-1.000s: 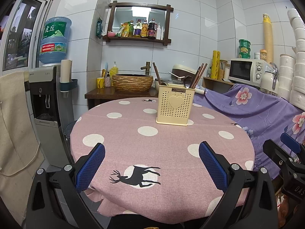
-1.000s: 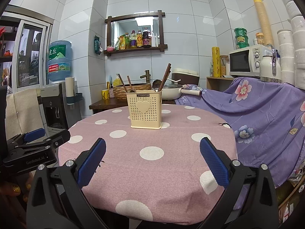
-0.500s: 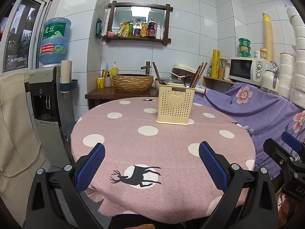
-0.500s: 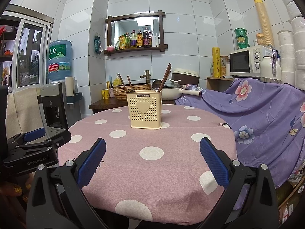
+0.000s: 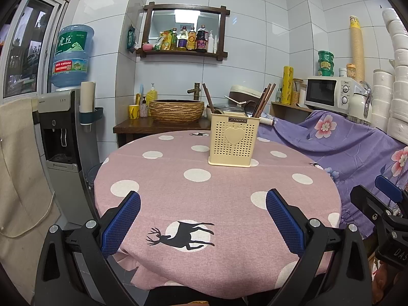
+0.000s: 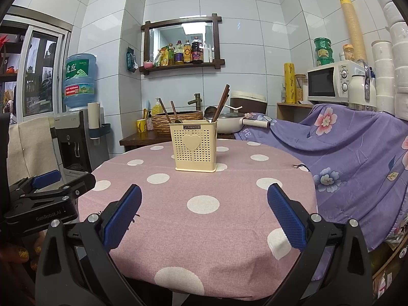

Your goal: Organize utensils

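From the left wrist view, the left claw (image 5: 202, 219) hangs wide open and empty over the near edge of the tabletop (image 5: 178, 199). The cream utensil holder (image 5: 234, 141) stands upright toward the far side, well apart from the claw. Dark chopsticks (image 5: 265, 99) lean out of its right part and one more stick (image 5: 207, 98) rises at the left; a metal spoon bowl (image 5: 249, 108) shows between them. The sticks look light, stiff and smooth, so they would likely slip unless pinched across the upper shaft. The perforated plastic holder seems light enough to tip or slide on the cloth.

From the right wrist view, the right claw (image 6: 204, 216) is likewise spread open with nothing in it, and the left claw's body shows at the left edge. The holder (image 6: 195, 148) sits mid-table. The pink dotted tablecloth (image 6: 204, 229) is soft and drapes over the round edge, so it may drag. Behind stand a water dispenser (image 6: 74, 132), a woven basin (image 6: 178, 121), a microwave (image 6: 329, 83) and a purple floral cloth (image 6: 344, 153).
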The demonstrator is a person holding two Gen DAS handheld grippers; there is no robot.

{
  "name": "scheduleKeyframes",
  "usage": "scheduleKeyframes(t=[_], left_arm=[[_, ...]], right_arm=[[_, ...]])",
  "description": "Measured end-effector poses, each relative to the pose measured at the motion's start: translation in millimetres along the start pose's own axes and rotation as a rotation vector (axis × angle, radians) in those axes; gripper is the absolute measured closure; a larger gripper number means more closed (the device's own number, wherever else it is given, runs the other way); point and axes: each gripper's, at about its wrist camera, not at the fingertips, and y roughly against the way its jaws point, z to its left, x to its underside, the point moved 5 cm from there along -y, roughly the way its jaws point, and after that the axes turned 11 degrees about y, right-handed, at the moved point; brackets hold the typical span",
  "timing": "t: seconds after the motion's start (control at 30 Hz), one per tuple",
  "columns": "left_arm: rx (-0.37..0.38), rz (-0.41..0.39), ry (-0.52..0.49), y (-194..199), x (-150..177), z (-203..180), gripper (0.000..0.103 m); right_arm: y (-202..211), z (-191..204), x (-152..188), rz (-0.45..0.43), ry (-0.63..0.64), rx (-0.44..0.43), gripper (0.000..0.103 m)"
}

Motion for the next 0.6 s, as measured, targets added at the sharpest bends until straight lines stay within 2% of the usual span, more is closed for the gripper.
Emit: scheduleKeyframes(t=[0.6], left_arm=[[-0.013, 0.002, -0.005, -0.4, 0.4, 0.3, 0.006]], right_arm=[[0.4, 1.0, 0.7, 0.002, -0.002, -0.003, 0.006]])
